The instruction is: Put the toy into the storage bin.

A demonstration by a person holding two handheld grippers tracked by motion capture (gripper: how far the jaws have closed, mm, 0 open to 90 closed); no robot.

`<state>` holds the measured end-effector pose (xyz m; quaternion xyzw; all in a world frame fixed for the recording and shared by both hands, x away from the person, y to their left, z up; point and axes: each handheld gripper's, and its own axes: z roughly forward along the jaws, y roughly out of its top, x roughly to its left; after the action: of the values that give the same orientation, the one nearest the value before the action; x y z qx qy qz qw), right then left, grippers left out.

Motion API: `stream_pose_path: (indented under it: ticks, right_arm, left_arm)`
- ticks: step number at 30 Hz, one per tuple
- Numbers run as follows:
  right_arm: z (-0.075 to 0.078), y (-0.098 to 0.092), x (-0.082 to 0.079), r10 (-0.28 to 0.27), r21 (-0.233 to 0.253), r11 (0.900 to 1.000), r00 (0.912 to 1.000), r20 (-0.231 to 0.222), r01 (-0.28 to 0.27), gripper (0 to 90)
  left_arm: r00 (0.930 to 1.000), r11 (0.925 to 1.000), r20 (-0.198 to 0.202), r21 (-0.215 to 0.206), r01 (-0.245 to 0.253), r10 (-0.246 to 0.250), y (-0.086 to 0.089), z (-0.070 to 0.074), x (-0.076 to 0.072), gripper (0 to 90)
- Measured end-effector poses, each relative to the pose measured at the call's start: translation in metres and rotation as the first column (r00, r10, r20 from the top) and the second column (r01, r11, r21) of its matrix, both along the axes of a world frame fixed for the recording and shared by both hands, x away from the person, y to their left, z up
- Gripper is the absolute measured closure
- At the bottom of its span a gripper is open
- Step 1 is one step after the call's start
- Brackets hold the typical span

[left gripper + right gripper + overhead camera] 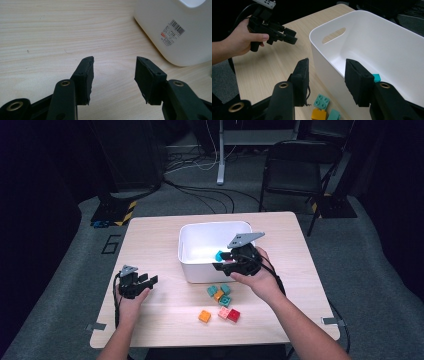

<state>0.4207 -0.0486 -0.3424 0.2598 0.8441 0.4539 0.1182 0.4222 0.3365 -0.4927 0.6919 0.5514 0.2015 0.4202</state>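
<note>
High view: right gripper (218, 261) over near rim of white bin (197, 270), teal brick (219, 255) inside, probably loose; left gripper (151, 280) low over table (150, 235).

Left gripper view: jaws wide apart, empty.

Right gripper view: jaws spread astride bin wall, gripping nothing.

high view overhead facing forward, gripper views close, sharing white bin (200, 265)

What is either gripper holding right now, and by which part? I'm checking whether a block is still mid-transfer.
Nothing is held. The right gripper hangs open over the white bin's near wall, and the left gripper is open above the table.
</note>
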Motion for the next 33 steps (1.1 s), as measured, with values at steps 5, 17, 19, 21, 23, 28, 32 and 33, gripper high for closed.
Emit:
stream_pose_path:
  ticks: [5,17,19,21,23,28,32,33]
  right_arm:
    - [-0.014,-0.006,-0.008,-0.023,-0.013,1.0,0.9997,0.001,0.023,54.4]
    - [-0.063,-0.019,-0.016,-0.062,-0.027,0.998,0.9979,-0.017,0.062,54.4]
    - [-0.07,-0.019,-0.017,-0.069,-0.026,0.997,0.9973,-0.024,0.068,54.5]
    - [-0.078,-0.018,-0.017,-0.074,-0.031,0.997,0.9968,-0.032,0.073,54.6]
    - [-0.086,-0.016,-0.018,-0.087,-0.039,0.996,0.996,-0.022,0.086,54.5]
    - [-0.106,-0.015,-0.011,-0.116,-0.079,0.99,0.993,-0.018,0.115,54.9]
    - [-0.12,-0.017,-0.006,-0.142,-0.081,0.987,0.9886,-0.048,0.138,55.4]
    - [-0.123,-0.017,-0.006,-0.152,-0.086,0.985,0.987,-0.054,0.147,55.4]
  left_arm:
    - [1.0,1.0,-0.005,-0.002,0.001,-0.001,0.0,0.001,-0.001,49.0]
    - [1.0,1.0,-0.003,0.0,0.0,0.0,0.0,0.0,0.0,49.0]
    - [1.0,1.0,-0.004,0.0,-0.002,0.002,0.0,0.0,0.0,49.0]
    - [1.0,1.0,-0.005,0.001,0.0,0.0,0.0,0.0,0.0,49.0]
    - [1.0,1.0,-0.008,0.002,0.0,0.0,-0.001,0.0,0.0,49.0]
    - [1.0,1.0,-0.006,0.004,0.001,-0.001,-0.001,-0.001,0.001,49.0]
    - [1.0,1.0,-0.009,0.002,-0.001,0.001,-0.001,-0.001,0.001,49.0]
    - [1.0,1.0,-0.01,0.004,0.001,-0.001,-0.001,-0.001,0.001,49.0]
